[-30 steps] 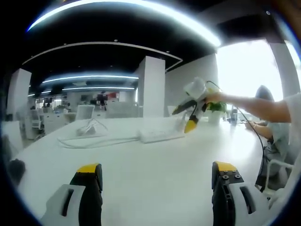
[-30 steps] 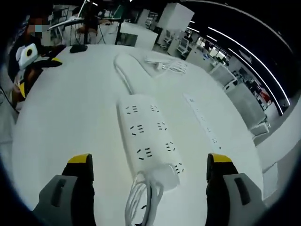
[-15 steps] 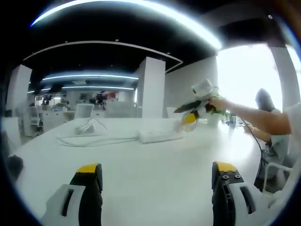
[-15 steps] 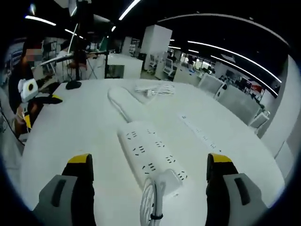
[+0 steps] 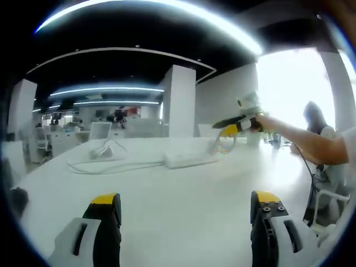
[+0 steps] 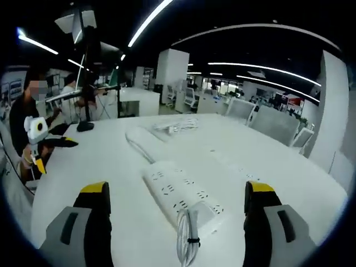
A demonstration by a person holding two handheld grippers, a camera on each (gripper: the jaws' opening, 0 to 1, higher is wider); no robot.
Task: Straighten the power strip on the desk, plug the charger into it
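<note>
Left tongs [image 5: 181, 208]: jaws wide apart, nothing between them, over bare white surface [image 5: 183, 189]; yellow tips, black and white bodies.
Right tongs [image 6: 175, 203]: jaws wide apart, gripping nothing; the strip lies between them in the right gripper view, not touched.
Strip [image 6: 183, 194]: white, long, flat on the surface, two rows of dark socket slots along its top, running slantwise away from the right tongs. In the left gripper view it lies mid-surface as a low white bar [image 5: 190, 160].
Cord bundle [image 6: 187, 245]: white cable folded in a loop and tied with a dark band, lying at the strip's near end, partly on it.
Cable [image 6: 142, 146]: thick white lead running from the strip's far end, curving away across the surface.
Second strip [image 6: 236, 169]: thin, white, flat, right of the main one and apart from it.
Far wires [image 6: 177, 125]: loose white tangle near the surface's far edge; whether a charger is among them cannot be told.
Right tongs seen from the left gripper view [image 5: 231, 129]: held up in a hand [image 5: 258, 121] above the strip's far end, a thin loop of wire hanging under them.
Left tongs seen from the right gripper view [image 6: 47, 146]: at the surface's left edge, by a seated person [image 6: 19, 125].
Black stand [image 6: 86, 127]: on the far left of the surface.
</note>
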